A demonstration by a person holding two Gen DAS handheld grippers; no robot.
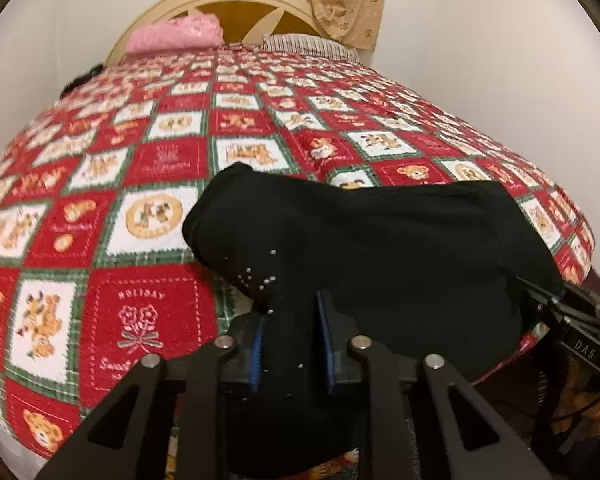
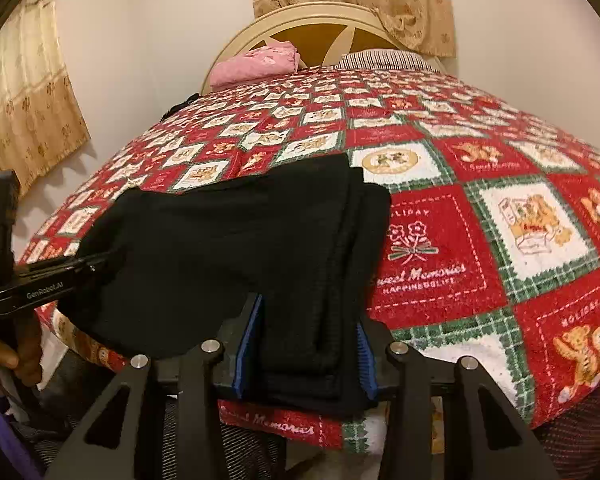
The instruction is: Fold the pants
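Observation:
Black pants [image 1: 360, 248] lie folded on the near edge of a bed with a red, white and green patchwork blanket [image 1: 148, 168]. Small silver studs show on the cloth near my left gripper. My left gripper [image 1: 290, 332] is shut on the pants' left end. My right gripper [image 2: 308, 344] is shut on the thick folded right end of the pants [image 2: 228, 248]. The right gripper shows at the far right of the left wrist view [image 1: 556, 304]. The left gripper shows at the left of the right wrist view [image 2: 96, 264].
A pink pillow [image 1: 176, 34] and a striped pillow [image 1: 308, 46] lie at the cream headboard [image 2: 316, 20]. Beige curtains [image 2: 28, 92] hang on the white walls. The blanket [image 2: 500, 240] spreads wide beyond the pants.

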